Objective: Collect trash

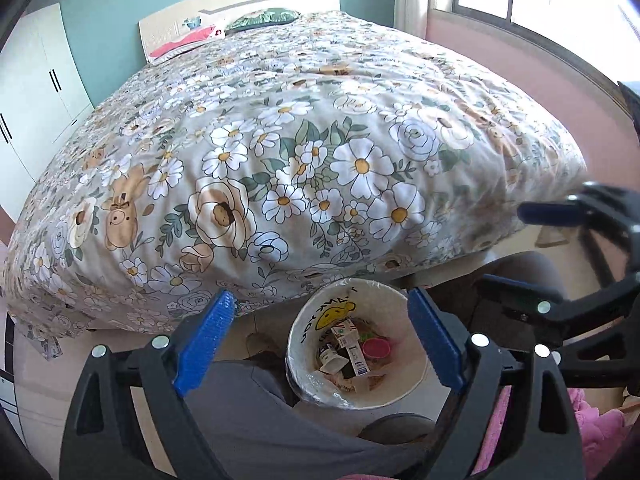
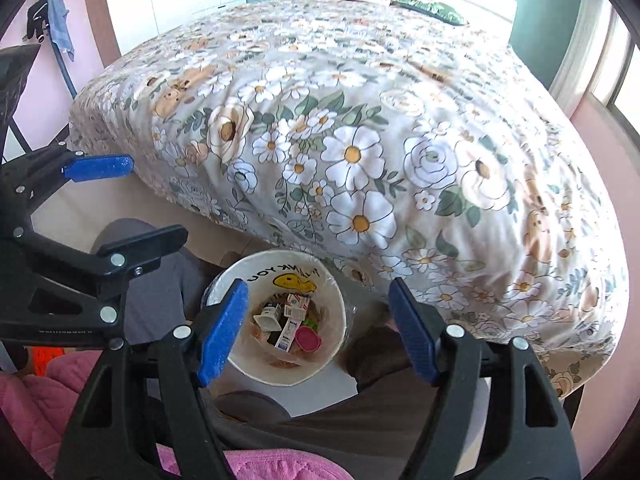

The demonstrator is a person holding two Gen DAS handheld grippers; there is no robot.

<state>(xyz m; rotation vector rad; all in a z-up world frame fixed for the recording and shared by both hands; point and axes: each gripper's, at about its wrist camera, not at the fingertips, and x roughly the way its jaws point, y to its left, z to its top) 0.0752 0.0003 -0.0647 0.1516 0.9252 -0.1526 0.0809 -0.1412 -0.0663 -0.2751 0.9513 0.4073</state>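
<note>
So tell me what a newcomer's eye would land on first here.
The big floral quilt with daisies and little bears covers the bed and fills most of both views. Below its near edge, on the floor, stands a round white trash bin with a yellow smiley print, holding small cartons and a pink lid. Both hand-held grippers, left and right, hang open above it.

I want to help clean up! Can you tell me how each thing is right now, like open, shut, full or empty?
Left gripper with blue pads: open, holding nothing.
Right gripper with blue pads: open, holding nothing.
White round trash bin with a yellow smiley: upright, uncovered, partly filled.
Small cartons and a pink round lid: lying in the bin.
Floral bedspread: spread over the bed.
White wardrobe doors: shut.
</note>
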